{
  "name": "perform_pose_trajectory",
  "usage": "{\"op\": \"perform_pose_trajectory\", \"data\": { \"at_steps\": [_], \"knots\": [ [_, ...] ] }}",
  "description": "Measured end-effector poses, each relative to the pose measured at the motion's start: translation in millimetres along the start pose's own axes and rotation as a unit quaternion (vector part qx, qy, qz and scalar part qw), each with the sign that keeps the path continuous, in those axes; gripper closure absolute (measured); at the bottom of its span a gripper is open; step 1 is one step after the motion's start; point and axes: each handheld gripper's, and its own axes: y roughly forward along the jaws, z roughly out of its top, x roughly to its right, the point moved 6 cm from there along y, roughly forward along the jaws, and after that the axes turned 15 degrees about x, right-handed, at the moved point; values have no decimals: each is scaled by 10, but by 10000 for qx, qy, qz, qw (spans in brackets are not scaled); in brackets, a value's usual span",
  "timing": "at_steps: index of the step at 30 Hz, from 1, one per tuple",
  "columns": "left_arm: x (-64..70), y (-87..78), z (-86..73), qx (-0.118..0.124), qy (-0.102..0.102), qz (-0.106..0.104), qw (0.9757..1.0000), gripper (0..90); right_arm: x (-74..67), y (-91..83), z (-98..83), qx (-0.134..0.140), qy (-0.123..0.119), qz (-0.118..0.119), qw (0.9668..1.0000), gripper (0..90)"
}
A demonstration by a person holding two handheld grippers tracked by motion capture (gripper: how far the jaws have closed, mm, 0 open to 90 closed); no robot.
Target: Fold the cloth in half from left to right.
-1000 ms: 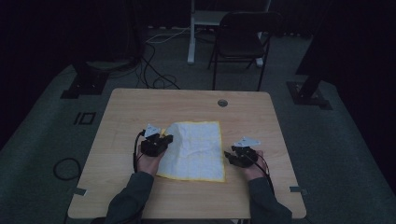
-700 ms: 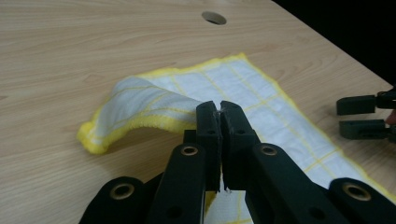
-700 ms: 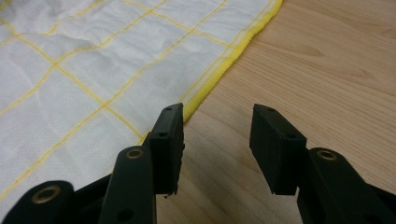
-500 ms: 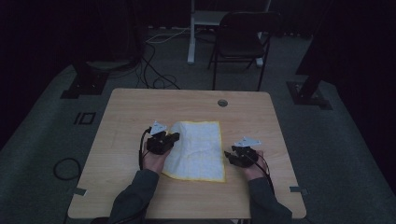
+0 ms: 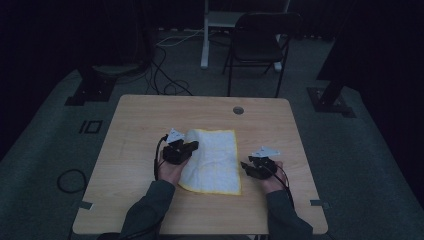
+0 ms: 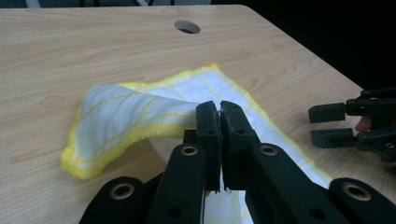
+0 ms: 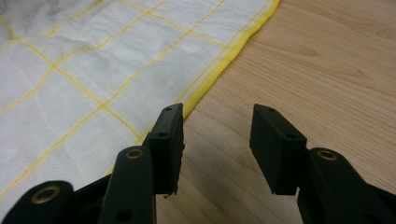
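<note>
the cloth (image 5: 214, 161) is lying at the centre of the bench (image 5: 135, 120). the left gripper (image 5: 189, 146) is pinching the cloth's 9 o'clock edge with fingers (image 6: 208, 126) clamped tight, lifting it into a fold. the right gripper (image 5: 248, 167) is waiting at 3 o'clock, fingers (image 7: 169, 135) half apart and holding nothing. the fold looks barely begun.
</note>
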Motion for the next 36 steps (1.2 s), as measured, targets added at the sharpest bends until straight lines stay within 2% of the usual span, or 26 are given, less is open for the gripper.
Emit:
{"op": "perform_pose_trajectory", "data": {
  "at_steps": [26, 36],
  "knots": [
    [238, 273, -54, -116, -69, -244, 9996, 879, 31, -15, -12, 5, 32, -37, 10000, 545],
    [342, 370, -88, -177, -27, -349, 9992, 879, 40, -18, -20, 5, 66, -54, 10000, 545]
  ]
}}
